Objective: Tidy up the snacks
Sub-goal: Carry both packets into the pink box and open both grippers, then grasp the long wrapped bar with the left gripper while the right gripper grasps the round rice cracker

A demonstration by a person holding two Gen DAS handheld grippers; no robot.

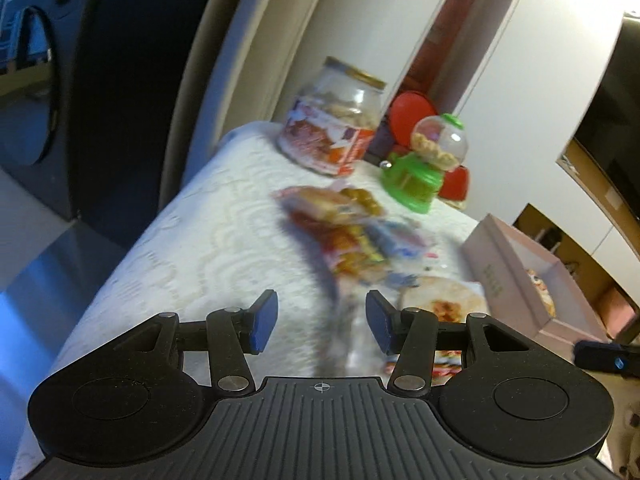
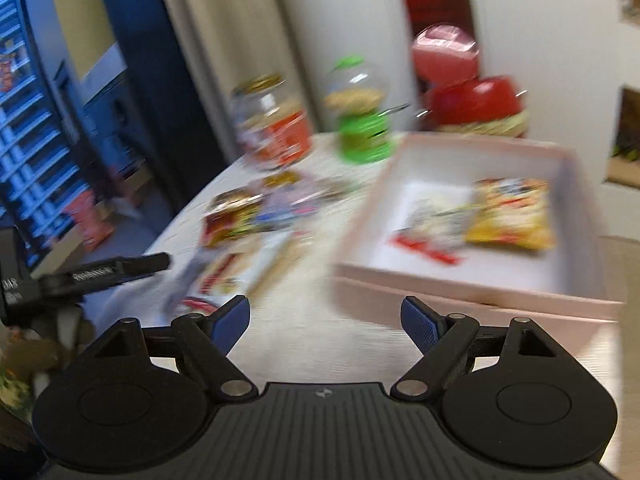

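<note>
Loose snack packets point(image 1: 348, 236) lie in a blurred pile on the white patterned tablecloth point(image 1: 200, 248). My left gripper point(image 1: 322, 322) hovers just before the pile. Its blue pads stand apart, and a blurred silvery wrapper edge point(image 1: 344, 340) lies between them, touching neither. A pale round packet point(image 1: 444, 304) sits by the right pad. The pink box point(image 2: 480, 304) holds a yellow packet point(image 2: 512, 216) and a white-and-red packet point(image 2: 436, 224). My right gripper point(image 2: 326, 324) is open and empty in front of the box's near wall, with the snack pile point(image 2: 240, 216) to its left.
At the table's far end stand a clear jar with a gold lid point(image 1: 332, 124), a green candy dispenser point(image 1: 424, 164) and red containers point(image 2: 472, 100). The pink box point(image 1: 516, 264) sits at the table's right. A dark curtain and a floor drop lie left of the table.
</note>
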